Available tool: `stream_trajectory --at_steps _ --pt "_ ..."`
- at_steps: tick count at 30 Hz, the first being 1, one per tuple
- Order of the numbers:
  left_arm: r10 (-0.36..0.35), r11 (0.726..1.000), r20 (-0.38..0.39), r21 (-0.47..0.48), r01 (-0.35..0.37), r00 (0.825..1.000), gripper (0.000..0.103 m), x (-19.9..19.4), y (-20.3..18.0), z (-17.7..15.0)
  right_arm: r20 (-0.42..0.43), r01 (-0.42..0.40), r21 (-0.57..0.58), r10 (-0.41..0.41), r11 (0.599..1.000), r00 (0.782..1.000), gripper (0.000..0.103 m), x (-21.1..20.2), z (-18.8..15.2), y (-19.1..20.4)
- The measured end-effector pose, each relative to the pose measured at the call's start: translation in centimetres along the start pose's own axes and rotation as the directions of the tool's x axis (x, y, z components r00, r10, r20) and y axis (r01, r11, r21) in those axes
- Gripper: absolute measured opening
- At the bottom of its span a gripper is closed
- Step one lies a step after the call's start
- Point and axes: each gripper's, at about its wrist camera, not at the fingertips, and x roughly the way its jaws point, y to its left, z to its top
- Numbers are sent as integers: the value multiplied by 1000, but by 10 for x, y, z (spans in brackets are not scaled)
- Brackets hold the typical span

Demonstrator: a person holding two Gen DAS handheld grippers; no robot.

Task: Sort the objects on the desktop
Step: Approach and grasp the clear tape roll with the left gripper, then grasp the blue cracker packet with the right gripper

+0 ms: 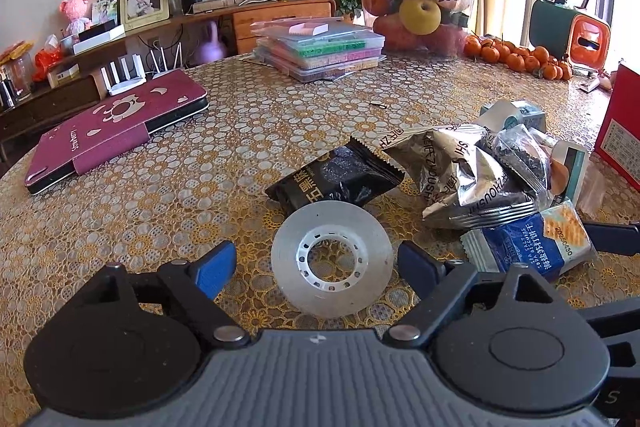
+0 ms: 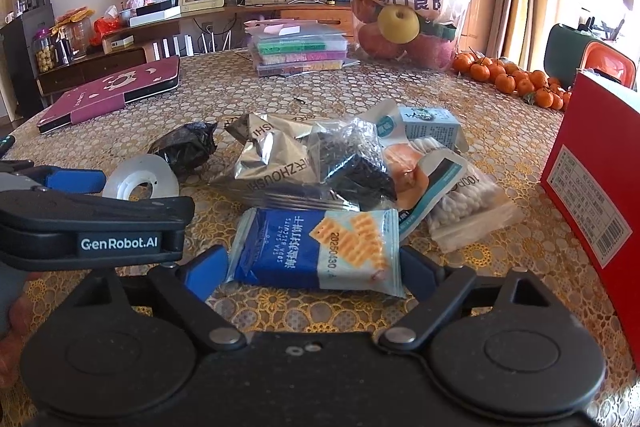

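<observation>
Tape roll (image 1: 331, 259) flat on table (image 1: 168, 195), betw. spread fingers of left gripper (image 1: 318, 267); not gripped.
Biscuit pack (image 2: 316, 253) betw. spread right gripper (image 2: 316, 277). Risk: thin roll slips under pads; grippers collide, v. close.

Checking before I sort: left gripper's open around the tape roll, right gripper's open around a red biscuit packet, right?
Not quite. The biscuit packet between the right gripper's open fingers is blue, per the right wrist view. The left gripper is open around the tape roll.
</observation>
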Motion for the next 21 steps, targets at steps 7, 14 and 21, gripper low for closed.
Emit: stream_trajectory --at_steps 7,14,21 --pt "-14 1000 -4 -5 14 1000 67 -1 -2 1 1 -5 -2 5 1000 1000 86 -2 0 0" --pt "-26 1000 -12 -12 26 1000 59 -2 -3 3 3 -12 16 12 1000 1000 82 -5 -1 -4" --pt "-51 998 -28 -45 50 998 59 -8 -2 4 11 -16 31 16 999 1000 78 -12 -2 -11"
